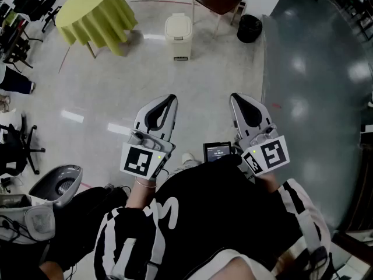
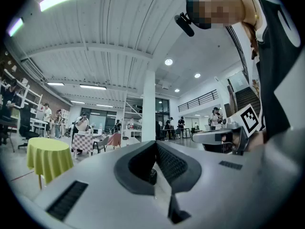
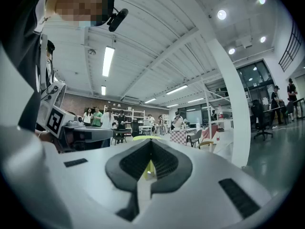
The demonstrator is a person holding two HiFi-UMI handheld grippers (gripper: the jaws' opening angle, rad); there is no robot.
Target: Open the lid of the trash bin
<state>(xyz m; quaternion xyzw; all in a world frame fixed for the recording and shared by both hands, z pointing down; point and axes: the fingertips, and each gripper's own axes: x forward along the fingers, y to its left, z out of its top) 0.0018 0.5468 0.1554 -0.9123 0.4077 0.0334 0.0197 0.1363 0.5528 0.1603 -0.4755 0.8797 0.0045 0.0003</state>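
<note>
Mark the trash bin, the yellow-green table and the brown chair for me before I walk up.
trash bin [image 1: 178, 27]: head view, on its lid.
yellow-green table [image 1: 93, 7]: head view, on the cloth over its top.
brown chair [image 1: 217, 0]: head view, on its seat.

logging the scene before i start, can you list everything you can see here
plastic trash bin: one, cream, lid down, on the floor far ahead
round cloth-draped table: one, yellow-green, left of the bin
chair: one, dark brown seat, beyond the bin to its right
round container: one, black, right of the chair
office chair: one, black, left edge
rounded unit with a grille: one, grey, lower left
small lit screen: one, black, at the person's waist
bystanders: several, far across the hall
left gripper: one, white and grey, jaws together, empty
right gripper: one, white and grey, jaws together, empty
</note>
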